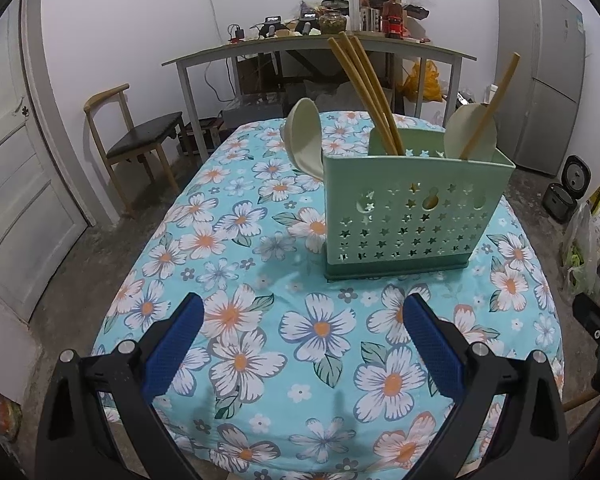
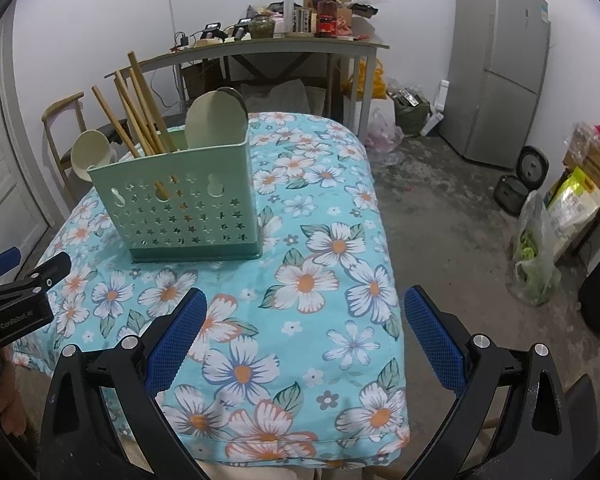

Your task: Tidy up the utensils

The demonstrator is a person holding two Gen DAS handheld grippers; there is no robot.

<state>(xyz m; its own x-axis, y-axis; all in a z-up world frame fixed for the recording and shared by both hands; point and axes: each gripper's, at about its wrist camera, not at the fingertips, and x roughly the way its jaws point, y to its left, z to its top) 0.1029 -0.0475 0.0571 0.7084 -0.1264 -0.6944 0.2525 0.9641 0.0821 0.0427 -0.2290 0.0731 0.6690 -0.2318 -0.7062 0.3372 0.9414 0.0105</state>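
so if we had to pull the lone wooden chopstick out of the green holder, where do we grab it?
Grip the lone wooden chopstick on its bare upper shaft, coming from above with jaws across it. It leans right, apart from the three bunched chopsticks, with a cream spoon bowl close lower down. The green perforated plastic holder hides its lower half.

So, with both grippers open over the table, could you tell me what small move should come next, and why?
Probably pull both grippers back and stop. The chopsticks and both spoons already stand in the green holder, no utensil shows loose on the flowered cloth, and the left gripper and right gripper are open and hold nothing.
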